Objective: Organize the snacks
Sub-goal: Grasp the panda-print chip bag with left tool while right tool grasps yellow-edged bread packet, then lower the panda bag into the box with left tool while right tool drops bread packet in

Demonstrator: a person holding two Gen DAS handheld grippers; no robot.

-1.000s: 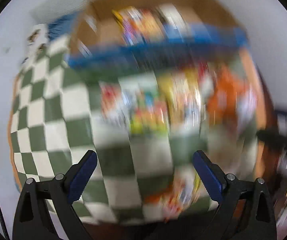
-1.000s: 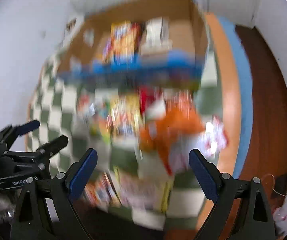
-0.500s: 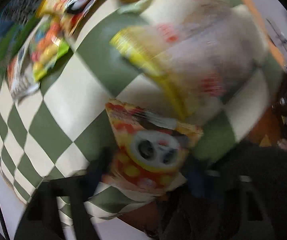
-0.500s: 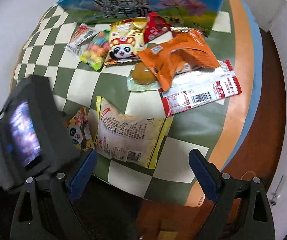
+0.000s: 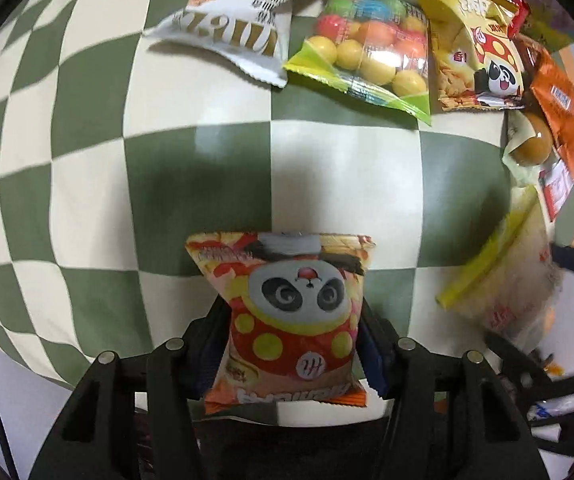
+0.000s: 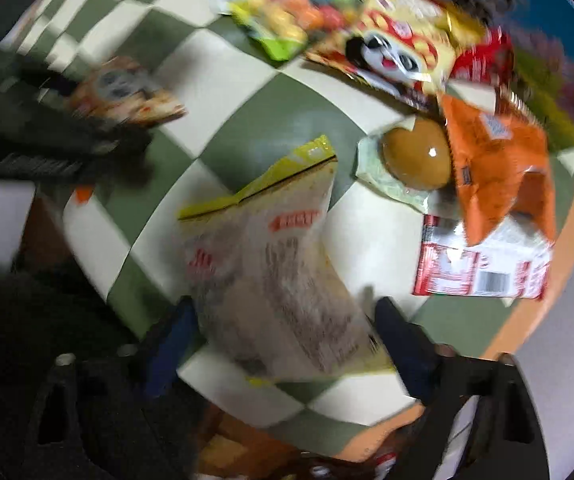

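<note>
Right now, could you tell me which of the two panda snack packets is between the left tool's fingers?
The small orange-red panda packet near the table edge, pinched by the left tool. The yellow panda packet lies untouched among the far snacks.

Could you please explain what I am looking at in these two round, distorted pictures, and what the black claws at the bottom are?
There is no robot here: a person holds a two-finger gripper in each hand, and each carries a fisheye camera looking along its fingers, hence the round, bent pictures. Both look down on a table with a green and white checked cloth strewn with snacks.

In the left-hand view, the left gripper has closed on a small panda snack packet, its pads pressing the packet's sides. Further off lie a bag of coloured balls and another panda packet.

In the blurred right-hand view, the right gripper has just been closing around a large pale packet with a yellow edge; its pads do not clearly press it yet. Nearby lie an orange packet and a sealed brown egg-like snack.
</note>
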